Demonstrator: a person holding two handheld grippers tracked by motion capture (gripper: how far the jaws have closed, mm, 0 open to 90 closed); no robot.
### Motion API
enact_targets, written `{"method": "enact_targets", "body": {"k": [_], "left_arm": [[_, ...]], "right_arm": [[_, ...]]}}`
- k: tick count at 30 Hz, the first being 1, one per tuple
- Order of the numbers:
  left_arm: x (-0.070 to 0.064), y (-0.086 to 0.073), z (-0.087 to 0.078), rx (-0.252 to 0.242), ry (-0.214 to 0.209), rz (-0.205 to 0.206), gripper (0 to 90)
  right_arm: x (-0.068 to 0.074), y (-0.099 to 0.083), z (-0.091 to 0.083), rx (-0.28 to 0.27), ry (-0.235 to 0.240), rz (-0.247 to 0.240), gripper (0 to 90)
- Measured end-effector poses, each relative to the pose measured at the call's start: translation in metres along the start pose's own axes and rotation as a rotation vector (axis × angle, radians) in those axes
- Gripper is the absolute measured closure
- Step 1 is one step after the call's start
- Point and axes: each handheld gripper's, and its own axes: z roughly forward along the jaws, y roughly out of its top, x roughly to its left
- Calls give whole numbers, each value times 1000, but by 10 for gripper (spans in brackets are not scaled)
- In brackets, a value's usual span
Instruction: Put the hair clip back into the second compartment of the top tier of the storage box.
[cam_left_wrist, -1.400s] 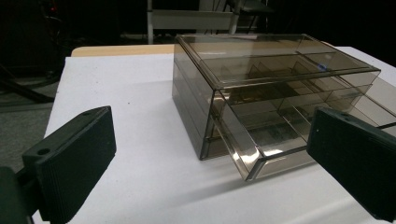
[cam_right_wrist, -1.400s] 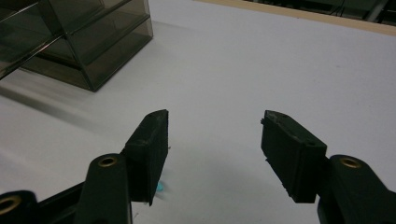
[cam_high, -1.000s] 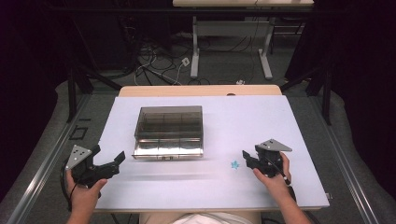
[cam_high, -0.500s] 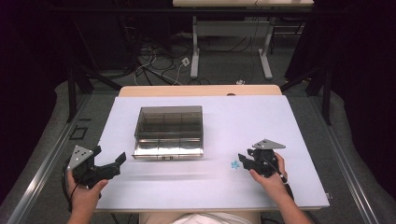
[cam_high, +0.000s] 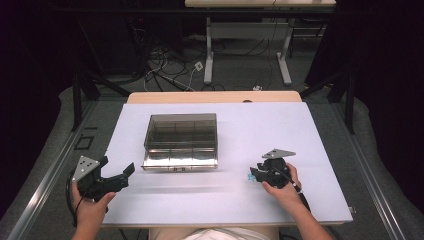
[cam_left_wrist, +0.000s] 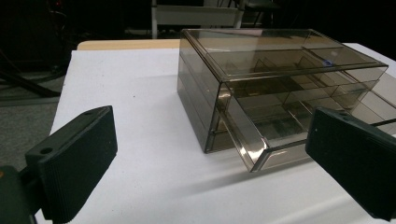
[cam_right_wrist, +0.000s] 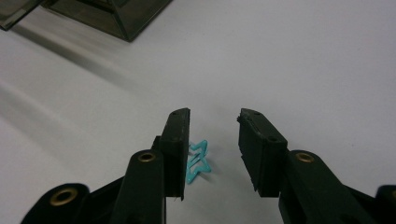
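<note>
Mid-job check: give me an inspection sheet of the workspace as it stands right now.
Surface: white table top, wooden strip along its far edge.
Job's things: smoky clear drawer box with its lower drawer pulled partly out; small blue star-shaped clip flat on the table.
Clutter: nothing seen.
Grippers: left gripper open, held near the table's front left corner; right gripper open, jaws either side of the clip.
Cables: one trailing from each gripper; loose wires on the floor beyond the table.
Surroundings: dark room, second desk behind.
</note>
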Motion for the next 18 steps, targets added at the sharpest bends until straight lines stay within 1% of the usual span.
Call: {"method": "enact_targets", "body": {"k": [3, 6, 7, 8, 9, 14, 17, 18], "left_arm": [[0, 0, 0, 3, 3, 4, 21], [1, 0, 0, 3, 2, 3, 21], [1, 0, 0, 4, 2, 2, 21], [1, 0, 0, 4, 3, 2, 22], [1, 0, 1, 5, 3, 1, 22], [1, 0, 0, 4, 3, 0, 23], [2, -1, 0, 5, 4, 1, 23], [1, -1, 0, 5, 4, 1, 23]], "right_arm": [[-1, -2, 4, 6, 11, -4, 648], [-1, -3, 6, 10, 9, -3, 654], [-1, -4, 9, 2, 19, -2, 656], [-1, -4, 9, 20, 9, -5, 657], [-1, -5, 10, 24, 8, -3, 657], [-1, -7, 14, 32, 18, 1, 662], [-2, -7, 15, 39, 15, -1, 681], [-1, -8, 15, 40, 21, 3, 684]]}}
